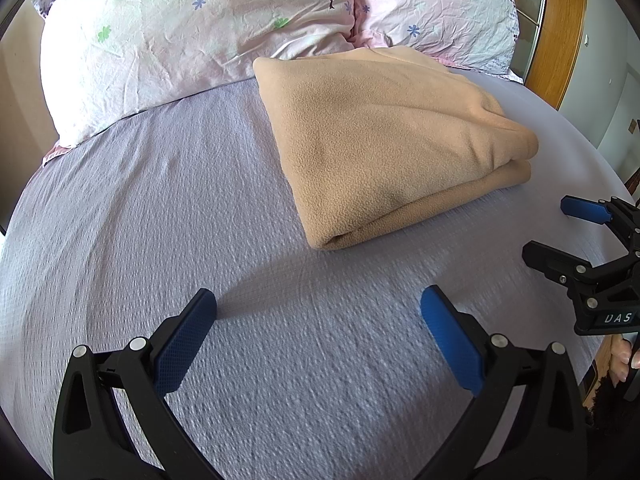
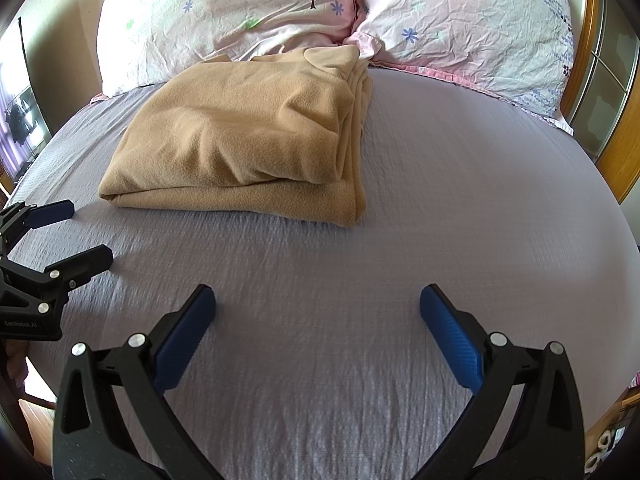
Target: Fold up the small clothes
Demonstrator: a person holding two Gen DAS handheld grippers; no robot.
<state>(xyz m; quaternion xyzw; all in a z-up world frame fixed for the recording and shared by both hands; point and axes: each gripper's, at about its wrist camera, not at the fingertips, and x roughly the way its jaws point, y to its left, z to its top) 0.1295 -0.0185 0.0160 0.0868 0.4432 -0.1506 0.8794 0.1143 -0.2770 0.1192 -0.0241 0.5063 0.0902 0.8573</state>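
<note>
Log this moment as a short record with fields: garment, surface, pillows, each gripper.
garment: tan fleece garment, folded into a stacked bundle, lying flat
surface: lavender bedsheet, textured weave
pillows: two floral pillows at the head of the bed, the bundle's far edge next to them
left gripper: open, empty, near the bundle, not touching it
right gripper: open, empty, likewise clear of the bundle

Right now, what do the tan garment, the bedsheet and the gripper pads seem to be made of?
Tan garment: looks like fleece, matte with a fine pebbly nap and thick soft folds.
Bedsheet: likely woven cotton, matte lilac with a puckered, seersucker-like weave.
Pads: probably rubber or soft plastic, blue with a fine dotted grip texture, set on glossy black plastic arms.
</note>
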